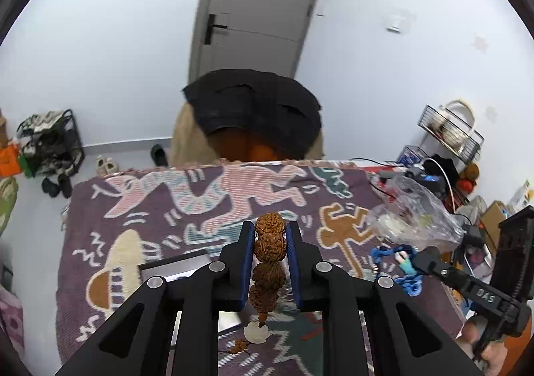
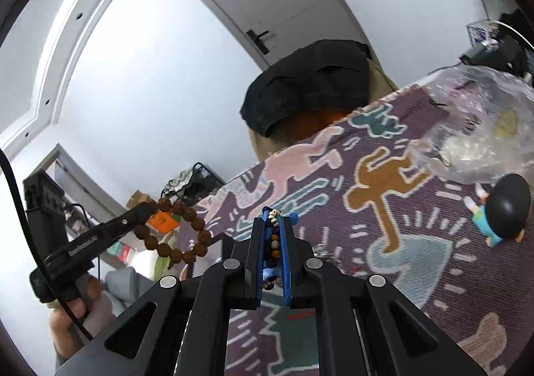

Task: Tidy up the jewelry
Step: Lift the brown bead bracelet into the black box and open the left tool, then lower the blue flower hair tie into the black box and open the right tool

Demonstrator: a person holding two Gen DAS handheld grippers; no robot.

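Observation:
My left gripper [image 1: 270,225] is shut on a bracelet of large brown wrinkled beads [image 1: 269,251]. The strand runs back between the blue pads, and a white pendant [image 1: 255,333] hangs below it. From the right wrist view the same bracelet [image 2: 173,232] hangs as a loop from the left gripper [image 2: 150,207], up off the table. My right gripper [image 2: 273,221] is shut on a blue cord strung with small white and brown beads [image 2: 274,236]. In the left wrist view the blue cord [image 1: 397,254] dangles at the right gripper [image 1: 419,259].
A purple patterned cloth [image 1: 167,209] covers the table. On it lie a crumpled clear plastic bag [image 2: 484,129], a small doll with black hair [image 2: 500,216] and a dark-framed tray [image 1: 173,267]. A chair draped in black fabric [image 1: 253,109] stands behind the table.

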